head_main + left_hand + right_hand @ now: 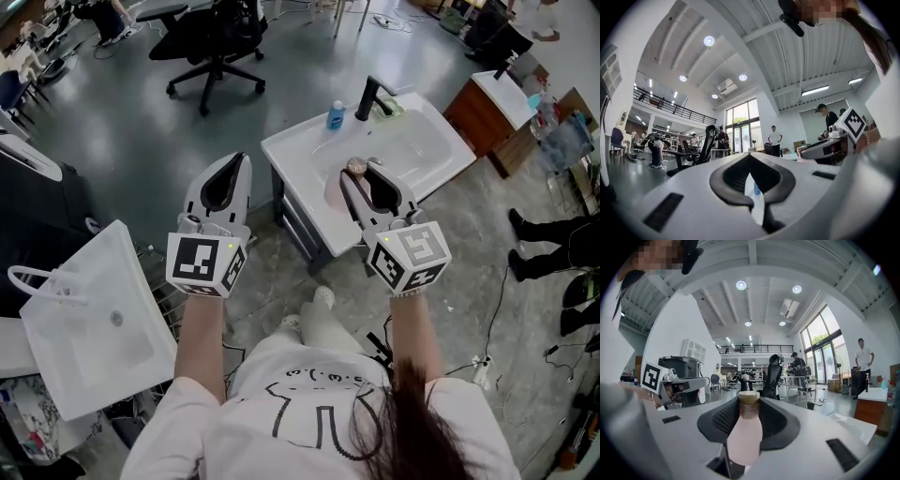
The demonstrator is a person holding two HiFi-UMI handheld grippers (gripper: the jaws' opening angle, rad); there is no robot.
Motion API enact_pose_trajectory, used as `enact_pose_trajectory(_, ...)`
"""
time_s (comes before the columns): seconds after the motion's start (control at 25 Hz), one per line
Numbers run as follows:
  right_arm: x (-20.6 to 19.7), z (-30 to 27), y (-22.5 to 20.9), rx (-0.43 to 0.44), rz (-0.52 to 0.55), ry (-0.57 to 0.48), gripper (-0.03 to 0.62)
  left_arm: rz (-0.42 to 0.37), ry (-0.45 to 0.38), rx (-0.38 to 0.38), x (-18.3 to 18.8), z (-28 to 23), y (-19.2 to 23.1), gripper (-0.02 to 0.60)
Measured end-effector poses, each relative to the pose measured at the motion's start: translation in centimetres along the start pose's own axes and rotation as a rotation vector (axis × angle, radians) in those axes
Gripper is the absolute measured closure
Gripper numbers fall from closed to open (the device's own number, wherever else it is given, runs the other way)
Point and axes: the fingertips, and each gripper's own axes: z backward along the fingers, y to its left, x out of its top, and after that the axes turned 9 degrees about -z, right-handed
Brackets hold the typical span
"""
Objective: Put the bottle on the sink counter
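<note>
A pale pink bottle [744, 437] with a brown neck and a beige cap is clamped between the jaws of my right gripper [747, 416]. In the head view the bottle's cap [356, 167] shows at the tips of the right gripper [361, 174], above the front of the white sink counter [427, 141]. My left gripper [241, 160] hovers over the floor just left of the counter, jaws together with nothing between them. In the left gripper view its jaws [752, 187] leave only a thin slit.
A small blue bottle [336, 115] and a black faucet [371, 97] stand at the counter's back. A second white sink [94, 319] lies at the left. A black office chair [211, 47] stands behind. A wooden cabinet [483, 112] and a person's legs [548, 244] are at the right.
</note>
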Motion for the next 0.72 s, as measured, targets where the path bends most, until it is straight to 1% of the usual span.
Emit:
enact_pose_trajectory(0.16,-0.7,-1.7,-1.9,0.018,-0.004,0.036,0.454,0.002,0.036,0.015,-1.1,-1.7,-0.1,0.572)
enact_pose_trajectory(0.36,-2.3,-4.9,-3.6,0.06,-0.014,0.096,0.454,0.017,0.079,0.059,-2.7,-3.1,0.8,0.572)
enact_pose_trajectory(0.72,-5.0,-12.1,-6.9,0.166,-0.016,0.165,0.454,0.007,0.123,0.14,-5.2,-7.6,3.0,0.572)
